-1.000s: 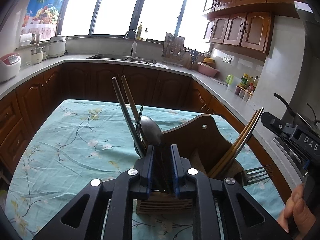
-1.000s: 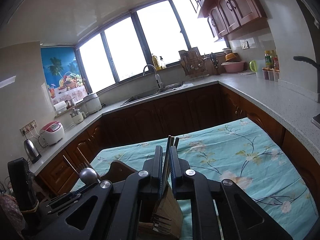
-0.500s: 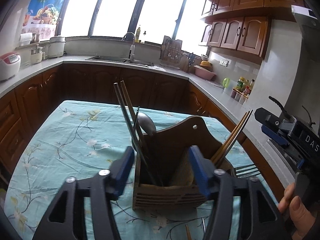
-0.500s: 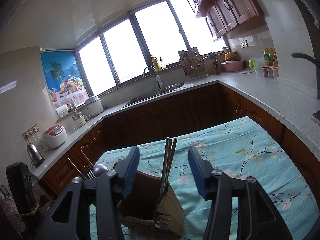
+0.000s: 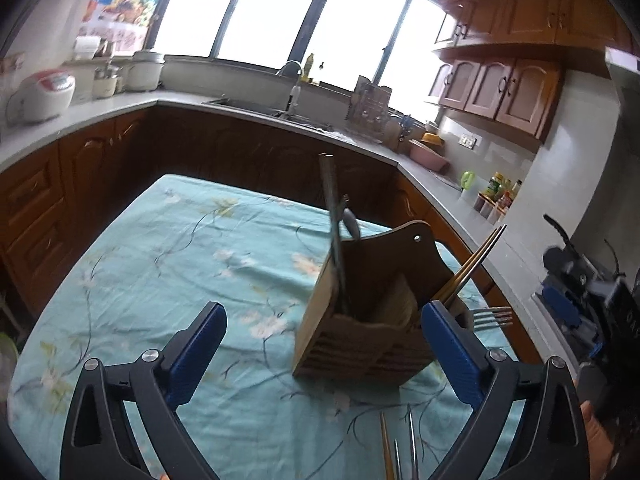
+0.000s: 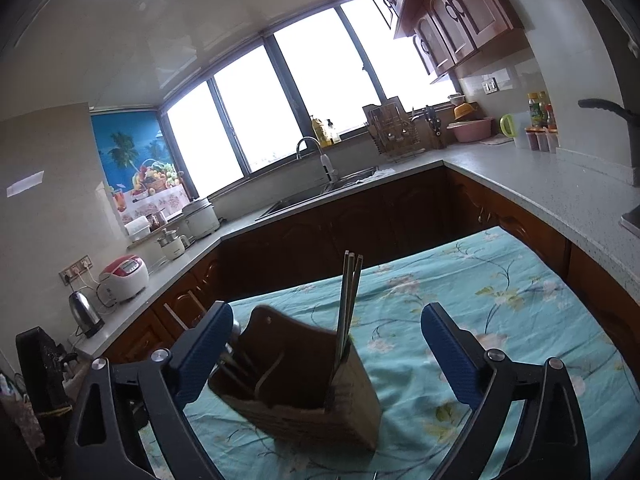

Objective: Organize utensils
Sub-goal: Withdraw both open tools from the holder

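Utensil holder (image 5: 360, 320) stands ahead of both grippers (image 5: 324, 344) (image 6: 326, 348), jaws opening, empty

Each camera sits on a gripper and looks forward along its two fingers, tipped a little down at the table.

The left wrist camera is close to the wooden holder (image 5: 360, 320), which stands a bit to the right of its middle. It faces the window and the right-hand cupboards.

The right wrist camera is also close to the wooden holder (image 6: 296, 392), seen from the other side. It faces the window (image 6: 280, 112) too.

Both see the holder, the blue flowery cloth (image 5: 168, 264), the sink tap and the counter.
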